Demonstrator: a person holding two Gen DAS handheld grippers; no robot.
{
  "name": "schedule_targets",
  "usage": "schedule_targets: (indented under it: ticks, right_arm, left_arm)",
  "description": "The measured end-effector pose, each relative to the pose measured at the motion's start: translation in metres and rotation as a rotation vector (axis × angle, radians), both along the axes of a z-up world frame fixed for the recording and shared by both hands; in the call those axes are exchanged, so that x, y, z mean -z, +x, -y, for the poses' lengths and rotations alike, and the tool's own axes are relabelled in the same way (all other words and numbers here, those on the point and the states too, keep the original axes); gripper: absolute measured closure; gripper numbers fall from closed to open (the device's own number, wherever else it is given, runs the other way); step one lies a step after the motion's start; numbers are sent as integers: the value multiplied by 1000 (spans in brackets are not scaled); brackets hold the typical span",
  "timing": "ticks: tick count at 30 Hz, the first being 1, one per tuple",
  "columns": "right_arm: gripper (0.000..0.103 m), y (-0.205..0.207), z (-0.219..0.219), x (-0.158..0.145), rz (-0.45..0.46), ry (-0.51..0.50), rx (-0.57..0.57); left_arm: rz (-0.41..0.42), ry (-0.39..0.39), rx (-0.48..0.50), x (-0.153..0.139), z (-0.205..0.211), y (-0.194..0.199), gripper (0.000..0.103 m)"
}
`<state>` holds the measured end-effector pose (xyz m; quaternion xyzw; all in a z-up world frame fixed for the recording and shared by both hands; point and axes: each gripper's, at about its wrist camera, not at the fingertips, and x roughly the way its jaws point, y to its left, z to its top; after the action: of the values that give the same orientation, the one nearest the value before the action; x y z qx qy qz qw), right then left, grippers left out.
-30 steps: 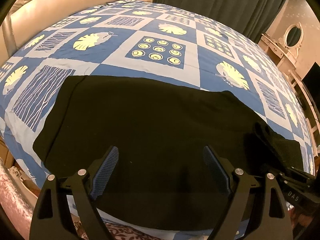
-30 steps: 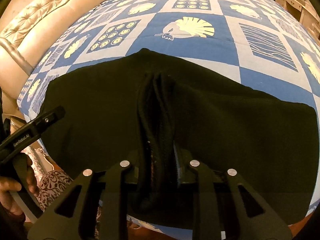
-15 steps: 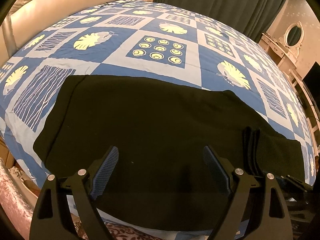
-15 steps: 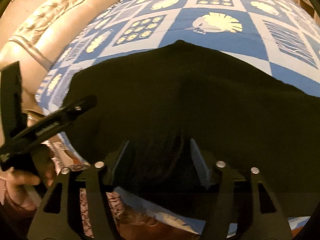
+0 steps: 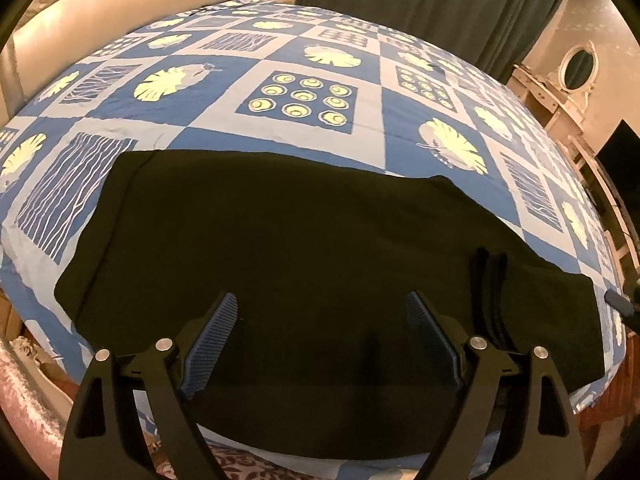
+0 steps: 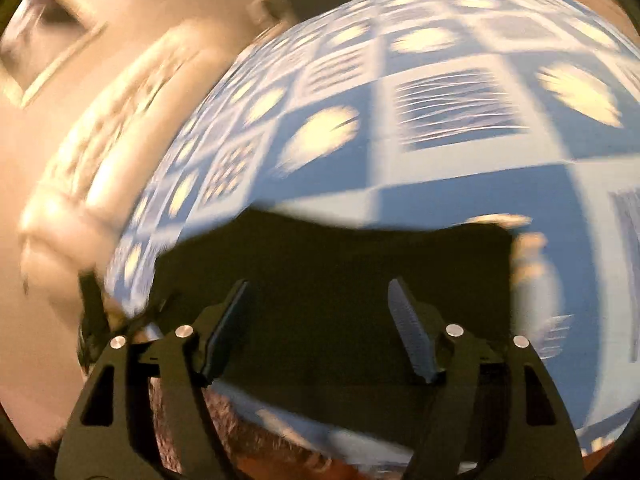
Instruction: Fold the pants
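Black pants (image 5: 280, 248) lie spread flat across the near edge of a bed with a blue and white patterned cover (image 5: 304, 92). A raised pinched ridge (image 5: 490, 296) stands in the fabric at the right. My left gripper (image 5: 320, 320) is open and empty, hovering over the near middle of the pants. My right gripper (image 6: 320, 312) is open and empty above the pants (image 6: 340, 264); its view is motion-blurred. Part of the right gripper shows at the right edge of the left wrist view (image 5: 620, 306).
A padded cream headboard (image 5: 100, 12) runs along the left. Dark curtains (image 5: 432, 4) hang at the back. A white dresser with an oval mirror (image 5: 576, 66) stands at the right. A patterned bed skirt (image 5: 248, 460) hangs below the near edge.
My right gripper opened, let go of the pinched fabric and swung away to the right, blurring its view. The ridge stays standing in the pants. The left gripper has barely moved.
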<state>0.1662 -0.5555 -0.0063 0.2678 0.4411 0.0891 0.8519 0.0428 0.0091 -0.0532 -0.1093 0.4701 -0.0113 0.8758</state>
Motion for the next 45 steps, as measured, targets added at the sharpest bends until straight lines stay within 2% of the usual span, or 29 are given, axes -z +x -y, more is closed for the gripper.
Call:
schedule_targets:
  ticks: [3, 6, 11, 14, 15, 20, 23, 25, 28, 30, 32, 35, 37, 45]
  right_arm:
    - [32, -4, 71, 32, -53, 111, 87]
    - [32, -5, 105, 67, -81, 257, 119]
    - [32, 5, 117, 102, -46, 497, 109]
    - [33, 11, 121, 119, -45, 582, 126]
    - [35, 12, 122, 122, -40, 596, 127]
    - [71, 10, 129, 131, -71, 562, 127]
    - [79, 7, 130, 132, -79, 520, 137]
    - [80, 7, 128, 132, -80, 492, 141]
    - [79, 6, 129, 133, -79, 511, 144]
    - [72, 2, 131, 133, -84, 548, 148]
    - [56, -4, 130, 131, -83, 591, 139]
    - [40, -20, 126, 122, -76, 593, 95]
    - [37, -34, 123, 120, -82, 615, 64]
    - [38, -79, 107, 120, -108, 640, -29]
  left_arm:
    - [10, -6, 11, -2, 5, -2, 18]
    - [10, -3, 25, -1, 10, -3, 18]
    - [-2, 1, 41, 2, 15, -4, 18]
    - [-8, 3, 47, 4, 16, -4, 18]
    - [-8, 4, 47, 4, 16, -4, 18]
    - [-15, 1, 40, 6, 14, -3, 18]
    - [-15, 3, 41, 7, 14, -2, 18]
    - [-15, 11, 45, 7, 14, -3, 18]
    - [-14, 18, 47, 7, 15, -3, 18]
    - [-14, 20, 49, 7, 15, -3, 18]
    - [-14, 17, 47, 7, 14, -3, 18]
    - [-13, 13, 46, 7, 15, -3, 18]
    - [-12, 14, 48, 7, 15, -3, 18]
    - [-10, 16, 51, 6, 17, -5, 18]
